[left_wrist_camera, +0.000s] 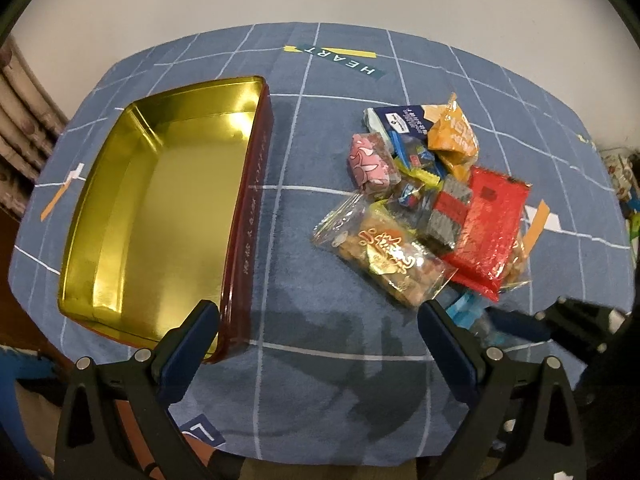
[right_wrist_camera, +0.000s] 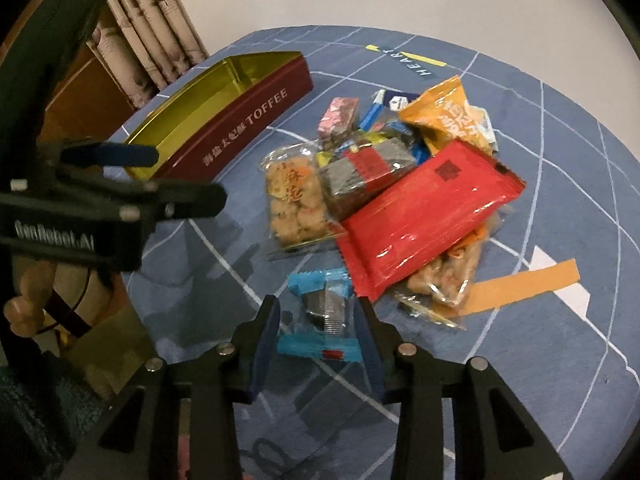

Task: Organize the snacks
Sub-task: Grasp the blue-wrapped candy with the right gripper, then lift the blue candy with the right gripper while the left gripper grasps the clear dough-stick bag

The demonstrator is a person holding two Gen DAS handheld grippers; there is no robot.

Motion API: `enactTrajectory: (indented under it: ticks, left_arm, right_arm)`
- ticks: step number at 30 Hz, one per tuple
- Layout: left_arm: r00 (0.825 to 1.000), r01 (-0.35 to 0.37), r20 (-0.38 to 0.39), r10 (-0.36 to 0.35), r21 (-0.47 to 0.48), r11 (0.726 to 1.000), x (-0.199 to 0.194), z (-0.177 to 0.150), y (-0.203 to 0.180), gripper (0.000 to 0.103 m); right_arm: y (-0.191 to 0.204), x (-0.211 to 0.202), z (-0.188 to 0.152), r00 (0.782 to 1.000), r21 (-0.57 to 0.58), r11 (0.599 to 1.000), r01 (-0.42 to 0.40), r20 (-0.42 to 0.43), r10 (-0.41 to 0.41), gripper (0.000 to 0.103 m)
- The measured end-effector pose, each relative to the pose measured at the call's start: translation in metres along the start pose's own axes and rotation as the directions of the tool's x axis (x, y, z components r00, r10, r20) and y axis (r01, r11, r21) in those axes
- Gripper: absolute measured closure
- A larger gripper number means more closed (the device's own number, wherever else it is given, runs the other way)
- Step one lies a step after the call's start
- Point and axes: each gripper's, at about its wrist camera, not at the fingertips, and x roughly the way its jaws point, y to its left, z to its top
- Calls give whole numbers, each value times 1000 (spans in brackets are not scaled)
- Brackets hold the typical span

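Observation:
An open dark-red toffee tin (left_wrist_camera: 248, 200) (right_wrist_camera: 240, 120) with a gold inside stands empty on the left of the blue tablecloth. To its right lies a heap of snacks: a red packet (left_wrist_camera: 488, 232) (right_wrist_camera: 424, 212), an orange packet (left_wrist_camera: 452, 136) (right_wrist_camera: 448, 116), a clear bag of biscuits (left_wrist_camera: 388, 256) (right_wrist_camera: 292, 200) and a pink candy (left_wrist_camera: 368, 164) (right_wrist_camera: 338, 114). My right gripper (right_wrist_camera: 318, 320) points down at the heap's near edge, shut on a small blue-wrapped candy (right_wrist_camera: 320, 316) (left_wrist_camera: 464, 312) on the cloth. My left gripper (left_wrist_camera: 320, 320) hangs open over bare cloth by the tin's near corner, holding nothing.
The round table's edge curves close below both grippers. A patterned curtain (right_wrist_camera: 152, 20) hangs behind the tin. Orange tape strips (right_wrist_camera: 520, 284) lie on the cloth right of the heap. A person's hand (right_wrist_camera: 28, 292) holds the left gripper at the left.

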Motion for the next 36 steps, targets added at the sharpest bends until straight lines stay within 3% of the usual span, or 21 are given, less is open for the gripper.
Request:
enactTrajectory:
  ticks: [4, 8, 14, 20, 24, 32, 36]
  left_arm:
    - [999, 45, -21, -45, -14, 999, 0, 7, -2, 4]
    - [992, 104, -57, -109, -87, 991, 4, 15, 1, 5]
    - [984, 138, -90, -152, -144, 980, 11, 29, -7, 7]
    - [961, 181, -157, -227, -263, 948, 30, 34, -8, 26]
    - [955, 176, -183, -234, -285, 942, 39, 31, -12, 31]
    - [959, 151, -182, -218, -323, 934, 53, 37, -20, 31]
    - [966, 143, -165, -197, -295, 945, 54, 42, -27, 28]
  right_arm:
    - [2, 5, -1, 1000, -1, 1000, 17, 2, -17, 71]
    - [6, 13, -1, 999, -5, 999, 33, -9, -33, 72]
    - [3, 6, -6, 999, 19, 999, 48, 15, -48, 75]
    - [-8, -9, -16, 998, 70, 997, 39, 45, -42, 75]
    - [-15, -15, -19, 998, 99, 995, 22, 63, -28, 75]
    - [-24, -36, -23, 995, 133, 991, 15, 101, -28, 75]
    - [-33, -39, -27, 993, 171, 985, 4, 115, -24, 75]
